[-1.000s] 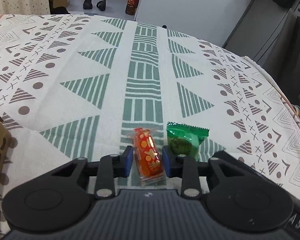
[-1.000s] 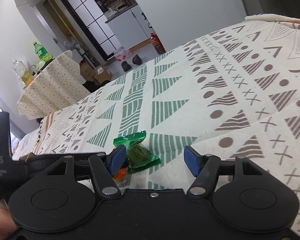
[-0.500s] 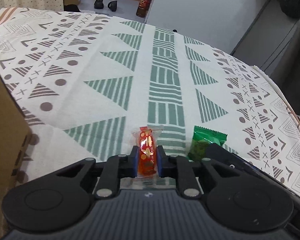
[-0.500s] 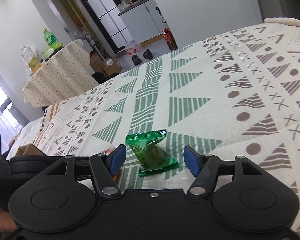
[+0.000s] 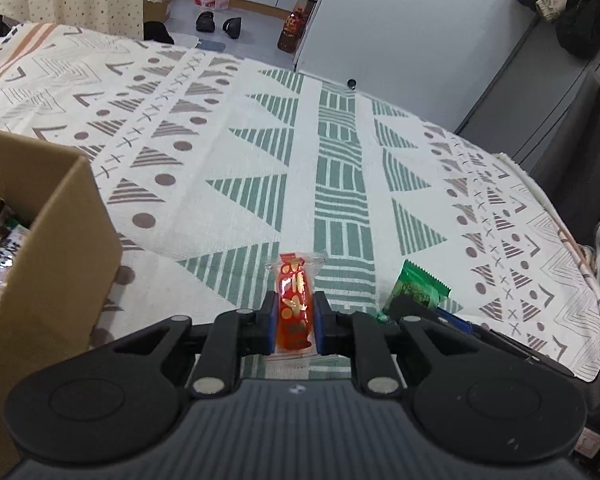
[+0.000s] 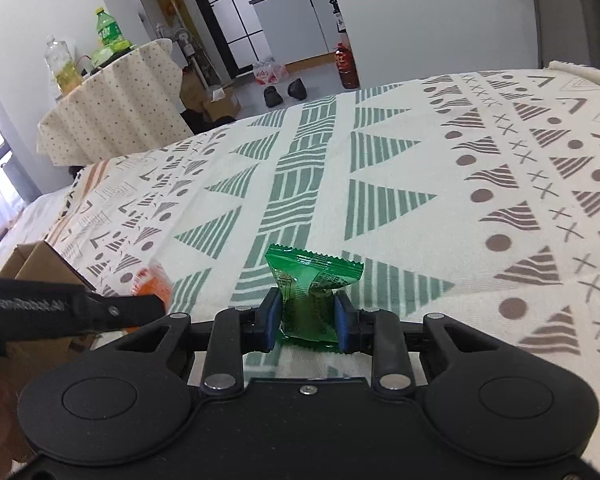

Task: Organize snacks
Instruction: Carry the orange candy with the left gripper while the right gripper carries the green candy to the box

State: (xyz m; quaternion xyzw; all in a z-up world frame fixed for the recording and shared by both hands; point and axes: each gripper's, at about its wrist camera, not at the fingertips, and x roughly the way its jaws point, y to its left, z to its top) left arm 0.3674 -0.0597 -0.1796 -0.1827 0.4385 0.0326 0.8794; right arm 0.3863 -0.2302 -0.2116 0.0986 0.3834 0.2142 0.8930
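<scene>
The left gripper (image 5: 294, 322) is clamped on a red snack packet (image 5: 294, 308) with orange and pale shapes printed on it, its clear crimped end poking out ahead of the blue pads. Just to the right of it, the right gripper (image 6: 307, 322) is pinched on a green snack packet (image 6: 310, 294), whose zigzag-cut top stands up past the fingertips; the fine print on that wrapper is too small to read. From the left wrist camera the green packet shows up close off to the right, partly behind the other tool's black frame.

Both are over a cream tablecloth (image 5: 228, 168) patterned with green striped triangles, brown dots and crosses. To the left of the left gripper stands an open cardboard box (image 5: 64, 240), close by, with wrapped things lying inside; nothing sits between the gripper and the box wall. From the right wrist camera the side of the left tool carries white lettering that looks like "GenRobot.AI" (image 6: 26, 303), a bit blurred.

Farther ahead, past the table edge, a pair of dark shoes (image 5: 219, 24) sits on the floor, a brown bottle (image 6: 347, 70) stands by the white wall, and a second table draped in a dotted cloth (image 6: 116, 116) holds a green bottle (image 6: 109, 34) and a clear bottle of yellowish liquid (image 6: 62, 66).
</scene>
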